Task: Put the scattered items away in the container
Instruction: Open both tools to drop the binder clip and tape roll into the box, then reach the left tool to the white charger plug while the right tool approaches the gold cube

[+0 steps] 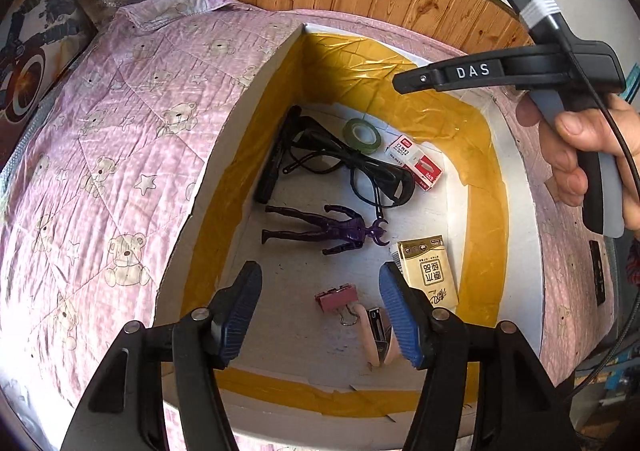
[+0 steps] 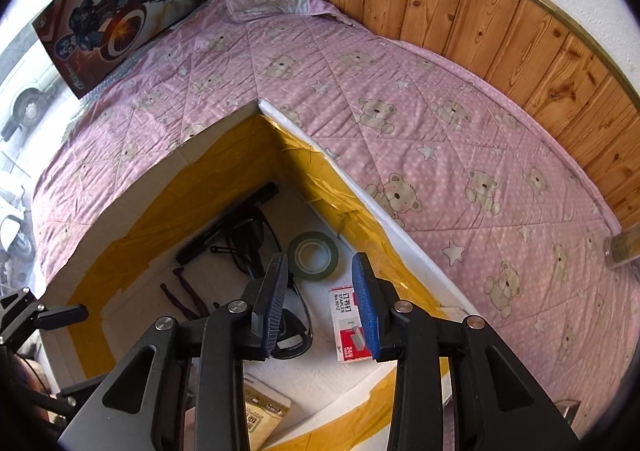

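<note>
A white foam container (image 1: 240, 123) lined with yellow tape sits on the bed. Inside lie a black marker (image 1: 276, 155), black glasses (image 1: 360, 167), a green tape roll (image 1: 362, 136), a red-and-white staples box (image 1: 416, 161), a purple action figure (image 1: 320, 229), a yellow packet (image 1: 432, 271), a pink binder clip (image 1: 336, 297) and a small beige clipper (image 1: 378, 335). My left gripper (image 1: 320, 291) hangs open over the binder clip, holding nothing. My right gripper (image 2: 320, 267) stands open and empty above the tape roll (image 2: 314, 255) and staples box (image 2: 348, 327), at the far corner of the container (image 2: 372, 211).
A pink bear-print quilt (image 2: 440, 123) covers the bed around the container. Wood panelling (image 2: 480, 11) runs behind it. A boxed robot-figure picture (image 2: 112, 11) leans at the far left, beside bubble wrap. A hand (image 1: 580, 143) holds the right gripper (image 1: 404, 83). A small jar (image 2: 622, 251) stands at the right edge.
</note>
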`<action>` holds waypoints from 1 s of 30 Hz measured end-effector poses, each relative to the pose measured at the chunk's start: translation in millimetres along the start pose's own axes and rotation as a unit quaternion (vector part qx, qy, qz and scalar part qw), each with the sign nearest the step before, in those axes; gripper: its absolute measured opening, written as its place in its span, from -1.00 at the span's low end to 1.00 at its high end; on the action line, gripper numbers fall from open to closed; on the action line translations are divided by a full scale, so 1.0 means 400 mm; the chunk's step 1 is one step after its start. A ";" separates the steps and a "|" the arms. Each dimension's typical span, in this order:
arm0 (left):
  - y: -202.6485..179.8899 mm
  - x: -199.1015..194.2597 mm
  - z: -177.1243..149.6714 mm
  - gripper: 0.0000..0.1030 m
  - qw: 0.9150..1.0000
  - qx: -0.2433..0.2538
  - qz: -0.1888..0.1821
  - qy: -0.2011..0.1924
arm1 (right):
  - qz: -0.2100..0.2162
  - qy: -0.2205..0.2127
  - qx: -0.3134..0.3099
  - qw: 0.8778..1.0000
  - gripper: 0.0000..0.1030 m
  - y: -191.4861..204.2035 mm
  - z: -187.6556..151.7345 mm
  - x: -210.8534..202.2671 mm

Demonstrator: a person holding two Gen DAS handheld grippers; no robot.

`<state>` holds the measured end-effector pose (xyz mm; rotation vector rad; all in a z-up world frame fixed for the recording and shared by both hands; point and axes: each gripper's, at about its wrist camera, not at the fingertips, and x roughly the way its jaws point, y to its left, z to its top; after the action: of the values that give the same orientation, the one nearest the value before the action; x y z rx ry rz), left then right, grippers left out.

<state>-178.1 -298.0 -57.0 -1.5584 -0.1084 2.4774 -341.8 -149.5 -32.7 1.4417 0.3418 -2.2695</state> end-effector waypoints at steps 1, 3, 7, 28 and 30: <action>0.001 -0.007 -0.002 0.21 1.000 -0.001 0.002 -0.001 | 0.006 0.001 -0.001 1.000 -0.30 0.004 -0.006 -0.007; 0.006 -0.027 -0.007 0.21 1.000 -0.006 0.009 -0.007 | 0.011 0.003 -0.010 1.000 -0.30 0.020 -0.021 -0.020; 0.019 -0.066 -0.020 0.21 1.000 -0.023 0.013 -0.015 | 0.019 0.004 -0.030 0.999 -0.27 0.055 -0.057 -0.044; -0.137 -0.188 -0.101 0.21 0.999 0.031 0.017 -0.039 | 0.062 -0.040 -0.009 0.997 -0.18 0.139 -0.305 -0.214; -0.148 -0.199 -0.108 0.21 0.998 0.035 0.017 -0.042 | 0.071 -0.050 0.001 0.996 -0.16 0.142 -0.329 -0.231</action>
<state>-97.8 -259.7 4.6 -1.4414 -0.0087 2.5434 -175.7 -123.1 -4.7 1.3054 0.2000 -2.2175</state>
